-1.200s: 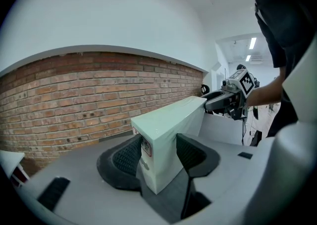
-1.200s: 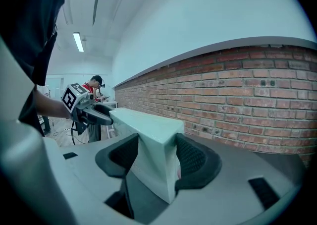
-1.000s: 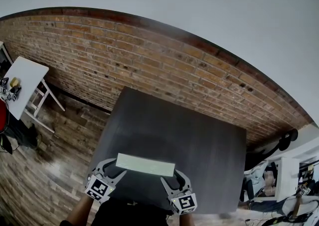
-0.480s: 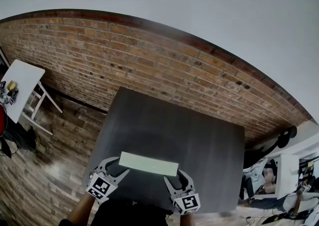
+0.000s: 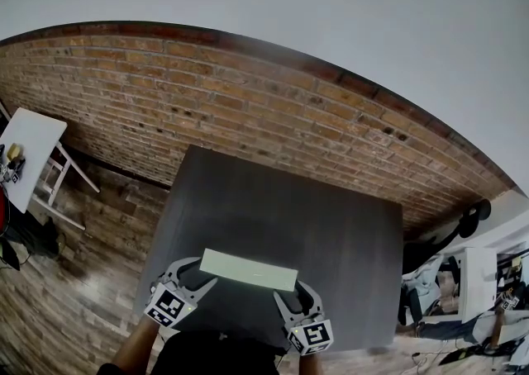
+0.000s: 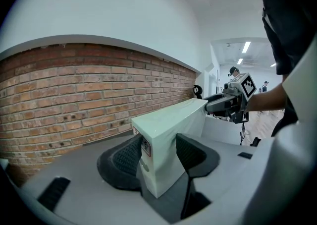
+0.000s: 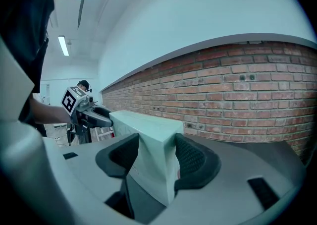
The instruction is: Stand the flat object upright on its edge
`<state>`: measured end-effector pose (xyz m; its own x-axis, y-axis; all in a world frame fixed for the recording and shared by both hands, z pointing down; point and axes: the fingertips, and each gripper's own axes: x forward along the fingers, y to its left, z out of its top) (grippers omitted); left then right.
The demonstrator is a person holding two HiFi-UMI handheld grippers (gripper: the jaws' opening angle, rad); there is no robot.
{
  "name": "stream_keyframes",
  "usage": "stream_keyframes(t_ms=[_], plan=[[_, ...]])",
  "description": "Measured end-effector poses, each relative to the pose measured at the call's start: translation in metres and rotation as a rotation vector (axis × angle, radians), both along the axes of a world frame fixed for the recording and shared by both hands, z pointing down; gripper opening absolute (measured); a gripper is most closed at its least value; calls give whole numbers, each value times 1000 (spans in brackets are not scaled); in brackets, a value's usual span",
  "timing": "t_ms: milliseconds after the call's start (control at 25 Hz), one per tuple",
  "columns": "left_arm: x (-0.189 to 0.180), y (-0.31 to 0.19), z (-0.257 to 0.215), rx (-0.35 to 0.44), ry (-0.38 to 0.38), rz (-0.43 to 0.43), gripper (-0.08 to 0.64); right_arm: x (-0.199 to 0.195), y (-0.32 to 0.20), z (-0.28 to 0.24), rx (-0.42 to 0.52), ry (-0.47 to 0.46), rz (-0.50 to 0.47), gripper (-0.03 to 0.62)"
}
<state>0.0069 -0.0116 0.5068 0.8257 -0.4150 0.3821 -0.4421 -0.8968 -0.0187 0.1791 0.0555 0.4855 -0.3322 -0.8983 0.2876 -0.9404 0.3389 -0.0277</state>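
Observation:
A long pale green box [image 5: 248,269] is held above the near part of the dark table [image 5: 281,216], gripped at both ends. My left gripper [image 5: 198,276] is shut on its left end, and in the left gripper view the box [image 6: 168,135] fills the gap between the black pads [image 6: 126,157]. My right gripper [image 5: 288,292] is shut on the right end; the box [image 7: 153,149] sits between its pads [image 7: 190,159]. Each gripper view shows the other gripper at the far end: the right gripper [image 6: 225,104], the left gripper [image 7: 91,115]. The box lies with its broad face up.
A brick wall [image 5: 248,109] runs behind the table. A white side table [image 5: 29,146] with small items stands at the far left on the wooden floor [image 5: 58,282]. A person sits at the right edge among white furniture [image 5: 475,282].
The box and both grippers have shifted slightly right and down in the head view; the grip on both ends is unchanged.

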Motion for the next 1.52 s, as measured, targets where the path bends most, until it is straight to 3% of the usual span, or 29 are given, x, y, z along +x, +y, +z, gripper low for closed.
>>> stream_keyframes(t_ms=[360, 1520], plan=[[13, -5, 8, -4, -11, 12, 239, 13, -2, 14, -12, -21, 24, 244], [15, -17, 8, -20, 88, -11, 239, 15, -13, 14, 10, -41, 45, 249]])
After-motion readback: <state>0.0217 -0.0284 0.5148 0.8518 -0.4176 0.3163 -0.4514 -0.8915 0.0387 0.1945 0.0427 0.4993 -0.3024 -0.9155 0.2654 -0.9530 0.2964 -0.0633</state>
